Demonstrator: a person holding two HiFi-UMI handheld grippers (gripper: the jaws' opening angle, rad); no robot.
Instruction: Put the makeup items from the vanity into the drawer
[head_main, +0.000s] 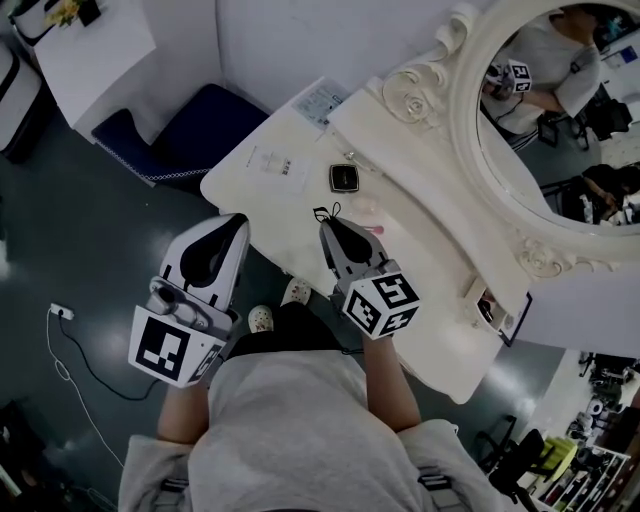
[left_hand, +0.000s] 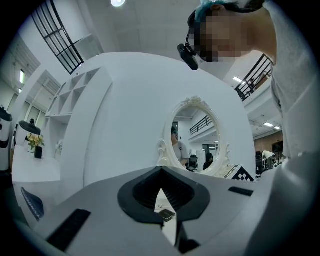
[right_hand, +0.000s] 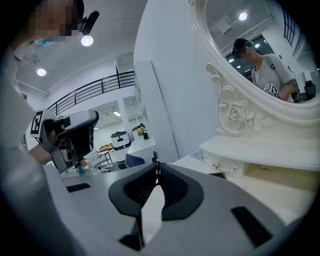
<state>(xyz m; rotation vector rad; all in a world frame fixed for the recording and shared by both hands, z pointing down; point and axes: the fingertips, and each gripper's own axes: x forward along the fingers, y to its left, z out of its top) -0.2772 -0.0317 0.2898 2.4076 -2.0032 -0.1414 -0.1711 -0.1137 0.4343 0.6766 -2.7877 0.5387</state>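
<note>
1. Surface (head_main: 300, 215) of the white vanity runs diagonally across the head view, from the upper left to the lower right, with you standing at its near edge.
2. Mirror (head_main: 480, 150) in a carved oval frame stands at the far side of the surface, on a raised shelf. It reflects you and one marker cube.
3. Stool (head_main: 190, 135) with a dark blue seat sits on the floor beyond the left end of the surface.
4. Your left gripper (head_main: 238, 220) hangs off the near edge, over the floor. Its jaws are closed tip to tip with nothing between them (left_hand: 161, 172).
5. Your right gripper (head_main: 330, 222) is over the surface, near its front edge. Its jaws also meet at the tips and hold nothing (right_hand: 157, 167).
6. Drawer (right_hand: 227, 167) under the shelf is shut, its knob facing you.
7. Papers (head_main: 278, 168) lie flat at the left end of the surface.
8. Compact (head_main: 344, 178), black and square, lies on the surface in front of the drawer, between the papers and the shelf. It is just beyond your right gripper and clear of both jaws. It shows through the left jaws' lower gap (left_hand: 166, 215).
</note>
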